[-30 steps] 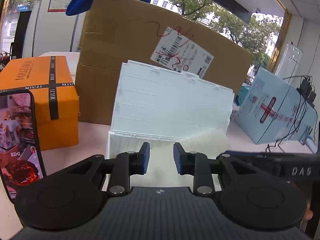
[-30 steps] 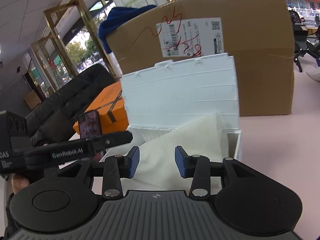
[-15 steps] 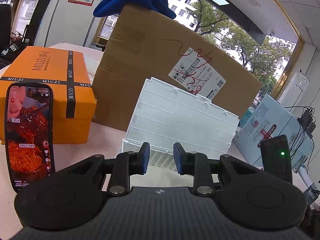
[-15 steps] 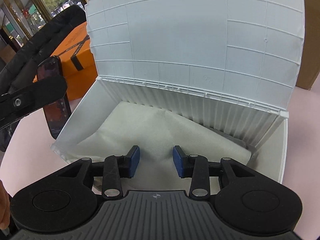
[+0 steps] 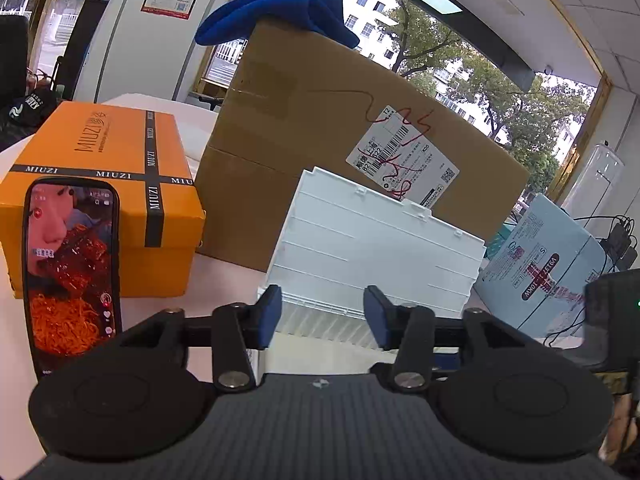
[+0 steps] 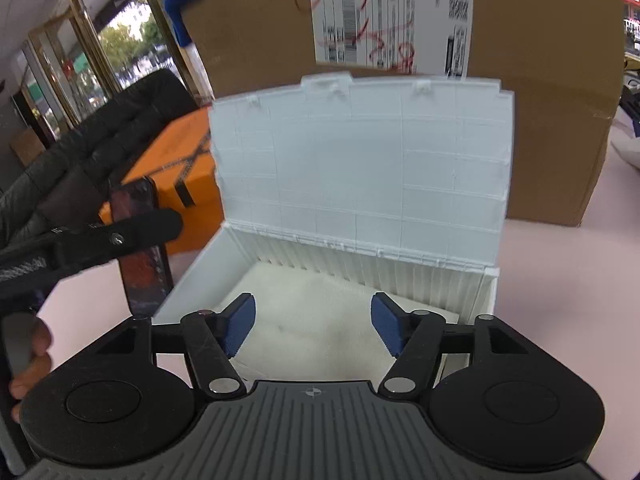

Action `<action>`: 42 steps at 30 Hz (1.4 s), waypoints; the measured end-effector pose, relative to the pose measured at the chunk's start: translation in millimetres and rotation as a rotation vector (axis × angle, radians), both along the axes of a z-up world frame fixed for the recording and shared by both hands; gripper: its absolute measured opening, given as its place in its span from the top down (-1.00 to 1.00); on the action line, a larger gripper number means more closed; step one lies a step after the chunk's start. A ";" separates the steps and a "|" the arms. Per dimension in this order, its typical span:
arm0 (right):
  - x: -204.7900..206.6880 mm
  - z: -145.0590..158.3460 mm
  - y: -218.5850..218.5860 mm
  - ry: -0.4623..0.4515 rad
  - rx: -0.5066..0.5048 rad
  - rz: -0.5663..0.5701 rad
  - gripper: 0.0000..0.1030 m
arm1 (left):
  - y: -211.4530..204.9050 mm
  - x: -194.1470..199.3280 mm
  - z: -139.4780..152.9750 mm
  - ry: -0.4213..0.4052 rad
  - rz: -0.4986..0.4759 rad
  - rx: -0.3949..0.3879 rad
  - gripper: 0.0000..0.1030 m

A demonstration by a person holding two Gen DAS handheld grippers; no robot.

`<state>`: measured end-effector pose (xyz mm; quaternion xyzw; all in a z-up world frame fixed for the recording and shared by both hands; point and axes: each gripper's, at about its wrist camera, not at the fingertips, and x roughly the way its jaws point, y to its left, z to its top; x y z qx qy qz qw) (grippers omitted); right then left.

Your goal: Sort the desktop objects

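Left wrist view.
- Left claw (image 5: 322, 316): fingers spread, nothing between them; it sits low at the near edge of the white storage box (image 5: 376, 256), apparently idle while the other claw works.
- White storage box: directly ahead of the claw, its lid raised and leaning back against the cardboard carton (image 5: 340, 136) behind, which probably keeps the lid from dropping shut.
- Phone (image 5: 72, 276): left of the claw, upright with its screen lit, leaning on the orange gift box (image 5: 108, 192); likely propped so it can be watched. It may be the next item to sort, though the pictures do not settle that.
- Blue cloth (image 5: 276, 14): draped on top of the carton, far above the claw.
- Pale blue parcel (image 5: 548, 268): right of the claw, behind the box.
- Worktop (image 5: 224, 280): pink, carrying all of the above.

Right wrist view.
- Right claw (image 6: 312, 330): fingers spread and empty, poised over the open mouth of the white storage box (image 6: 360, 184), suited to releasing or reaching into it.
- Cream cloth (image 6: 320, 312): lying flat in the box floor, just beyond and below the fingertips, seemingly stowed.
- Left claw's body (image 6: 100, 240): to the left, beside the box, with the person's hand (image 6: 32, 356) on its grip.
- Phone and orange gift box: left of the claw, partly hidden.
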<state>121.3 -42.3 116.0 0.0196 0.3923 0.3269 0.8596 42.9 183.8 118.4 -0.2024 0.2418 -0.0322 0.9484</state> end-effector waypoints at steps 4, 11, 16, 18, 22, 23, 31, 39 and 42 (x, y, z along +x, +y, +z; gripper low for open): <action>-21.4 17.5 -25.4 -0.111 0.069 -0.091 -0.50 | -2.9 4.5 -2.9 0.037 0.022 0.069 -0.53; -39.9 -5.0 -40.1 -0.238 -0.104 -0.334 -0.01 | -12.6 22.9 -26.6 0.161 0.014 0.128 -0.44; -45.2 -25.6 -44.3 -0.241 -0.168 -0.326 0.81 | -19.0 33.2 -44.9 0.240 -0.017 0.163 0.22; -52.8 -28.4 -43.3 -0.258 -0.162 -0.310 0.88 | -19.3 34.1 -47.5 0.253 0.002 0.178 0.37; -62.8 -31.3 -43.1 -0.284 -0.180 -0.319 0.89 | -23.5 30.4 -46.5 0.266 0.004 0.209 0.56; -64.4 -30.7 -47.1 -0.279 -0.170 -0.321 0.89 | -26.9 28.7 -46.2 0.266 -0.003 0.219 0.57; -83.8 -29.2 -83.4 -0.270 -0.167 -0.362 0.91 | -59.1 11.4 -39.8 0.294 -0.109 0.242 0.57; -88.8 -29.4 -95.9 -0.278 -0.168 -0.365 0.92 | -69.2 6.9 -38.8 0.289 -0.153 0.255 0.57; -82.3 -26.8 -100.5 -0.276 -0.120 -0.382 0.91 | -64.7 10.6 -38.6 0.283 -0.172 0.229 0.42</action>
